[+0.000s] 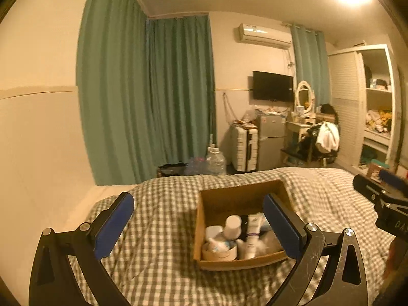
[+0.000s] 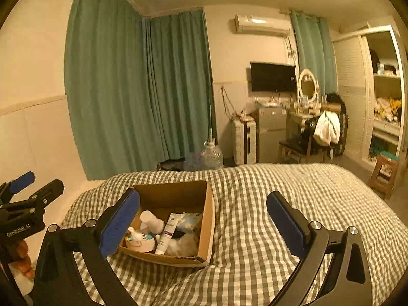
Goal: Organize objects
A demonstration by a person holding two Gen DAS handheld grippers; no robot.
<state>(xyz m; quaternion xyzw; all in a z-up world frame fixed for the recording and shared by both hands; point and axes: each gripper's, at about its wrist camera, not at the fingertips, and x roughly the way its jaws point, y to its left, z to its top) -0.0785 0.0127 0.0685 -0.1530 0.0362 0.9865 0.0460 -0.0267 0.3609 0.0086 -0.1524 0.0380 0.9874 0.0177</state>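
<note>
Cardboard box (image 1: 242, 229) on the checked bedcover (image 1: 158, 255), open top up, long axis running away from the cameras toward the foot of the bed, near end low, far wall raised. Packed at the near end only; far half bare cardboard.

Inside, a white tube (image 1: 252, 237) lying lengthwise, cap end toward the cameras, roughly along the box's long axis. Just left of it a white bottle (image 1: 232, 225), tilted in the right wrist view with its top leaning toward the far left. In the near left corner a round tin (image 1: 219, 253) with a small white figure (image 2: 136, 236) on top. At the near right corner something pale and fluffy (image 1: 267, 244), too blurred to name. Behind the tube a light blue packet (image 2: 190, 220).

Left gripper (image 1: 199, 225) spread wide, nothing between the blue pads (image 1: 113, 227); box seen between the fingers but lower and beyond them, right pad overlapping the box's right wall in view, contact not clear.

Right gripper (image 2: 204, 223) likewise spread wide and holding nothing; box off to its left side, left pad (image 2: 119, 224) covering the near left corner, right pad over bare bedcover, well apart from the box.

Beyond the bed, green curtains (image 1: 142, 97), a dark television (image 1: 272, 86) on the wall, an oval mirror (image 1: 304, 97).
</note>
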